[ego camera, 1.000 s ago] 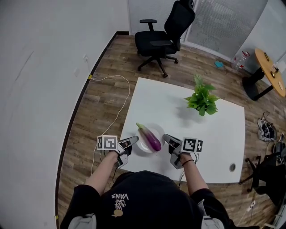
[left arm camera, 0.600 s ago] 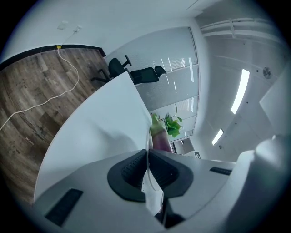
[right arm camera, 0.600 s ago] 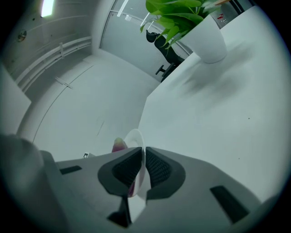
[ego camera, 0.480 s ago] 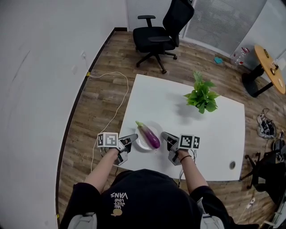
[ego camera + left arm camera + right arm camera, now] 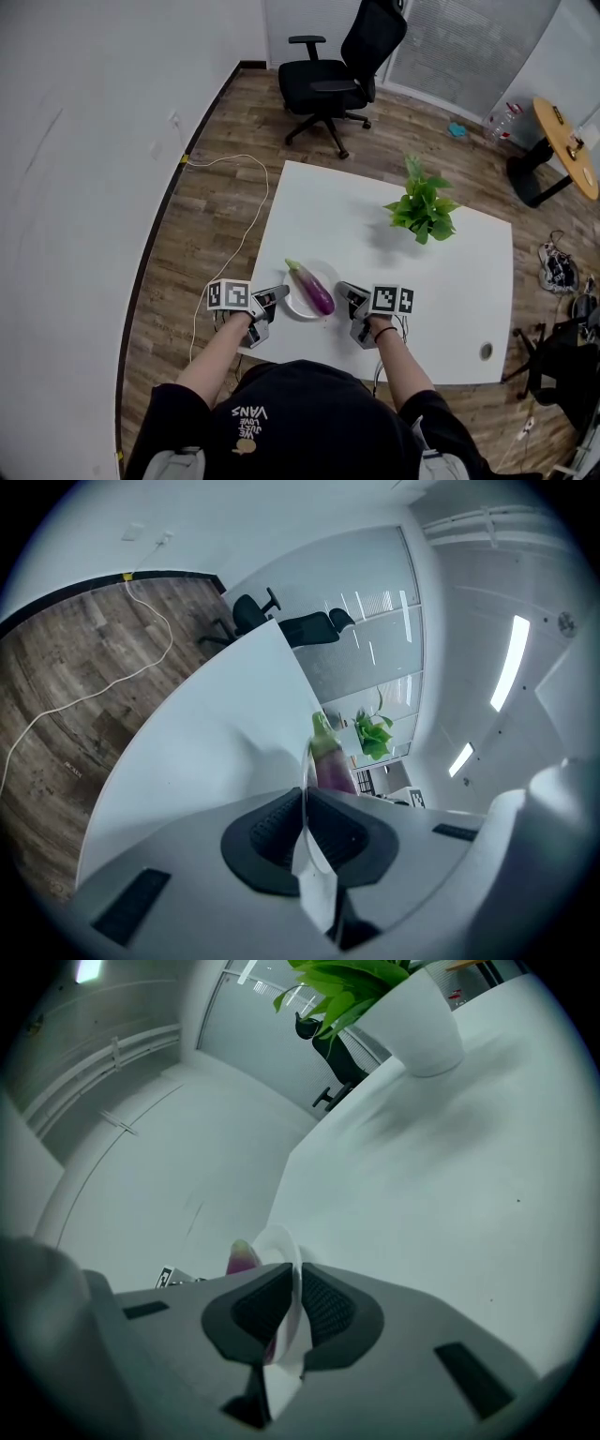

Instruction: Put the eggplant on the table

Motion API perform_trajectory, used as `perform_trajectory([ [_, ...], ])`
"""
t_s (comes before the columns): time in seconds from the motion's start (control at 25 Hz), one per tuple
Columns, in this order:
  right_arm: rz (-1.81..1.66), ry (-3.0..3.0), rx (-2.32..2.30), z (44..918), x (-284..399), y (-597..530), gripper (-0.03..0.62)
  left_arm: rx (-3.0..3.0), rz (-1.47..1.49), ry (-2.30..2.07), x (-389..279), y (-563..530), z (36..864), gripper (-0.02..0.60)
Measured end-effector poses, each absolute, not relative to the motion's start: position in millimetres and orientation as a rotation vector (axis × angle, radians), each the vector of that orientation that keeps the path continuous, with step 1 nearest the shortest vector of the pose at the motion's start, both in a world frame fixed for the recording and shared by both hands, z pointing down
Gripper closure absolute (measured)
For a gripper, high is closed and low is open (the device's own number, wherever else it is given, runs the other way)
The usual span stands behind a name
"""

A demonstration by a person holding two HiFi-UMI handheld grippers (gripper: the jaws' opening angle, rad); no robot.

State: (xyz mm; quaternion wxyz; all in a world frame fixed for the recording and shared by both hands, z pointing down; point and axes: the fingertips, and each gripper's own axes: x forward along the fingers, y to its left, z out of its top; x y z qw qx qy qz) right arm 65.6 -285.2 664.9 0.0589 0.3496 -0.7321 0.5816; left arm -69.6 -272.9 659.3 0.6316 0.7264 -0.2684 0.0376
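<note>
Head view: you stand at the near edge of the white counter (image 5: pixel 375 220) with a tool in each hand, both clenched on the rim of one white plate (image 5: pixel 293 306). Your left tool (image 5: pixel 278 294) bites the plate's left side and your right tool (image 5: pixel 346 290) its right side. The purple eggplant (image 5: pixel 315 290) lies on the plate between them, its green stem end pointing away from you and to the left. The plate is over the counter's near portion; whether its base touches the surface cannot be told.

Left gripper view: the left tool (image 5: pixel 305 803) has its dark ribbed pads closed on the thin edge of the plate (image 5: pixel 317 883), with the eggplant (image 5: pixel 330 764) showing just beyond the tips.

Right gripper view: the right tool (image 5: pixel 296 1283) grips the same plate (image 5: pixel 278 1244) in the same way, pads pressed to either face of the rim, and a sliver of the eggplant (image 5: pixel 241 1258) peeks out past the plate's edge.

A potted plant (image 5: pixel 423 208) in a white pot stands farther back on the counter, well apart from the plate. Beyond the counter's far edge a black office chair (image 5: pixel 342 66) sits on the wooden floor (image 5: pixel 211 202) — a white cable (image 5: pixel 249 225) trails across the boards to your left.
</note>
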Motion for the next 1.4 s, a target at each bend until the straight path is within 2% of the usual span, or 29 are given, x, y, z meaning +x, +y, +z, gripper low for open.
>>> perform_trajectory([
  [1.4, 1.725, -2.102, 1.074, 685.9, 64.7, -296.5, 0.559, 1.556, 0.273, -0.677, -68.7, -281.3, 690.4, 0.557],
])
